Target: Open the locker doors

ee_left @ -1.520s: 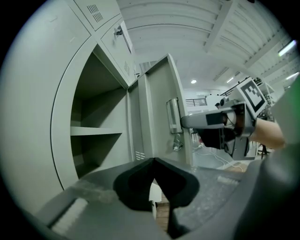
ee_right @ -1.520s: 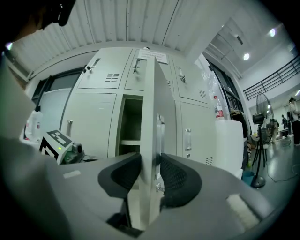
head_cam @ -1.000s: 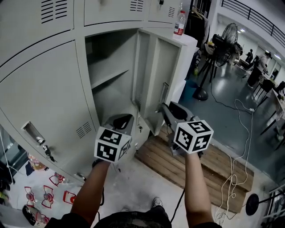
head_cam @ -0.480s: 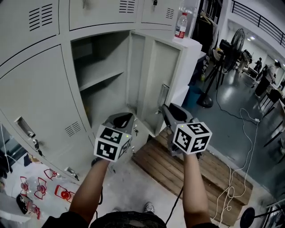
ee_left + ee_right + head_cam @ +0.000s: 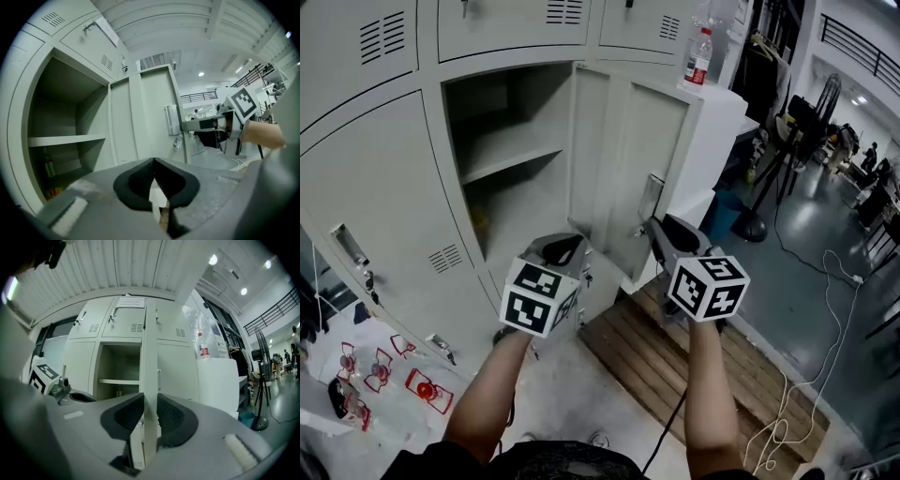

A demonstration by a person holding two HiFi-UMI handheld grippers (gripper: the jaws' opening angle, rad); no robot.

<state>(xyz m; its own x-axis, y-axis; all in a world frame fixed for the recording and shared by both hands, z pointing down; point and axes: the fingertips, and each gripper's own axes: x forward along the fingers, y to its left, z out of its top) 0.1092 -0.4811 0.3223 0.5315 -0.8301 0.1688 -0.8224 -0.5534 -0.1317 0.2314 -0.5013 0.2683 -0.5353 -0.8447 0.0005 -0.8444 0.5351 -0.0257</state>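
Note:
The grey locker door [image 5: 628, 178] stands swung open to the right of its bare compartment [image 5: 516, 159], which has one shelf. My right gripper [image 5: 652, 228] is shut on the door's free edge below the handle [image 5: 651, 195]. In the right gripper view the door edge [image 5: 150, 357] runs upright between the pads of my right gripper [image 5: 150, 414]. My left gripper [image 5: 570, 249] hangs in front of the compartment's lower part, shut and holding nothing. The left gripper view shows its tips [image 5: 153, 165] meeting, with the door [image 5: 154, 112] and the right gripper [image 5: 206, 124] beyond.
A closed locker door [image 5: 375, 216] with a key in its lock is at the left. A white cabinet [image 5: 722, 131] with a bottle [image 5: 698, 58] on top stands behind the open door. A wooden pallet [image 5: 675, 356] lies below, with cables [image 5: 806, 412] and a fan [image 5: 787, 141] at the right.
The open door has swung a little wider with my right gripper still on its edge. The head view has shifted so the lockers sit more to the right. The left gripper has barely moved.

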